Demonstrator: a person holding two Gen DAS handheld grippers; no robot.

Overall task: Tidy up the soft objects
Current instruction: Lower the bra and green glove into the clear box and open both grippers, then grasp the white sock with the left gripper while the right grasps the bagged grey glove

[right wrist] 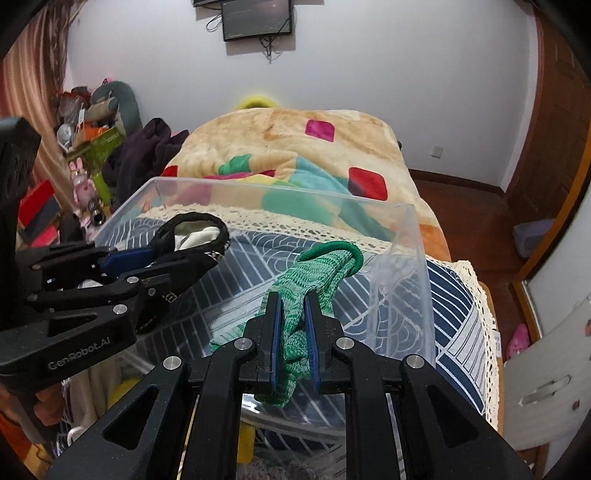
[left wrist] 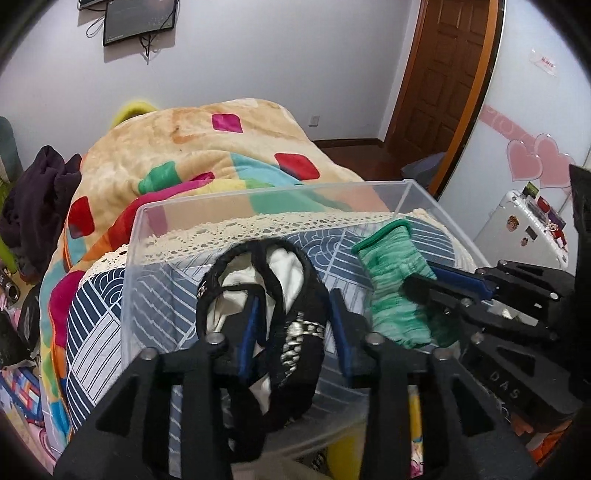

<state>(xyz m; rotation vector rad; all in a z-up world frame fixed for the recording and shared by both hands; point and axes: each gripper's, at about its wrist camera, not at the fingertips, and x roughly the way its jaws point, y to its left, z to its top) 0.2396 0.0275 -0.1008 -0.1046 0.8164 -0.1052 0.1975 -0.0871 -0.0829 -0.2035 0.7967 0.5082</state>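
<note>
We are holding two soft items over a clear plastic bin (left wrist: 147,258), one in each gripper.

Left gripper (left wrist: 295,328): its blue pads are standing fairly wide, and a black garment (left wrist: 295,295) with a white lining is hanging between them. From the left wrist view the cloth is draping over and around the left pad; we cannot tell whether the pads are actually pinching it. In the right wrist view the same gripper (right wrist: 177,254) is looking nearly closed on the garment's dark rim (right wrist: 199,221), so we are recording its state as uncertain. A band of pale, metallic-looking trim is running across the cloth.

Right gripper (right wrist: 293,332): the pads are drawn in narrow and are clamping a green knitted sock (right wrist: 314,269). The cuff, with its darker green edge, is pointing away from us toward the bin's far wall; the toe end is hanging below the pads. In the left wrist view the sock (left wrist: 391,280) is sitting just beside the black garment, over the right half of the bin.

The bin is resting on a blue-and-white patterned cloth (right wrist: 454,295) with a cream lace edge. Behind it a colourful blanket (left wrist: 192,147) is lying heaped on the bed. A dark screen (right wrist: 258,18) is hanging on the far wall.
</note>
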